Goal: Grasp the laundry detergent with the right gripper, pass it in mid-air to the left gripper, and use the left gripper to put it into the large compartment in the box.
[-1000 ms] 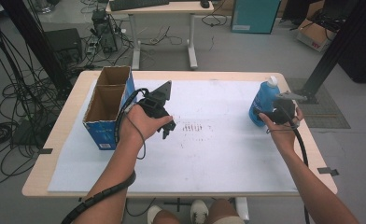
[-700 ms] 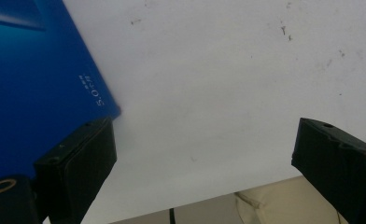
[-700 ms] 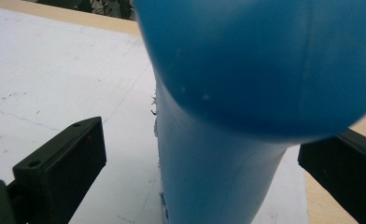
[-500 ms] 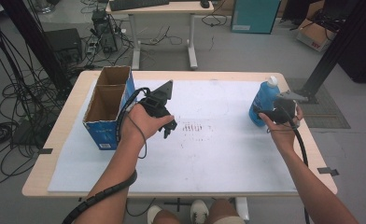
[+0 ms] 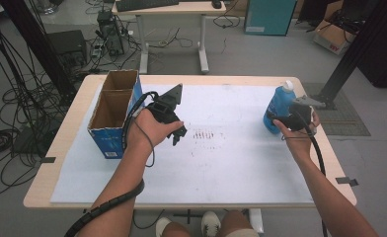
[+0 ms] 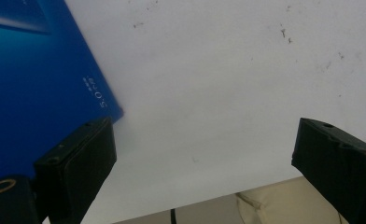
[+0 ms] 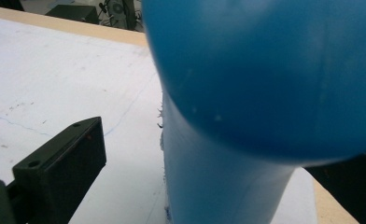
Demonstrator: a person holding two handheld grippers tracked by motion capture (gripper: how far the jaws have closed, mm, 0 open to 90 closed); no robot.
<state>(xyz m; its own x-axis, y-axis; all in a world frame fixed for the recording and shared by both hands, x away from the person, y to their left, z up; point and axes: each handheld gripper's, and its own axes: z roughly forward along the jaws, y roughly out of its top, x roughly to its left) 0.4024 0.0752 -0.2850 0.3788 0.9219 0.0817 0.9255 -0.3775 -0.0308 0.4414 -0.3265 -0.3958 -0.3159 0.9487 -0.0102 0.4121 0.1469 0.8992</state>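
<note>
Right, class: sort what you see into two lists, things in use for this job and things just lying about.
In use: blue bottle, right claw, left claw, cardboard box.
Lying about: far desk, floor cables, teal cabinet.

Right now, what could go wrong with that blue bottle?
The blue bottle stands upright near the table's right edge, so a nudge from the right gripper might tip it off. Its open jaws sit around the bottle, with a gap at the left jaw in the right gripper view; closing off-centre could let it slip.
</note>
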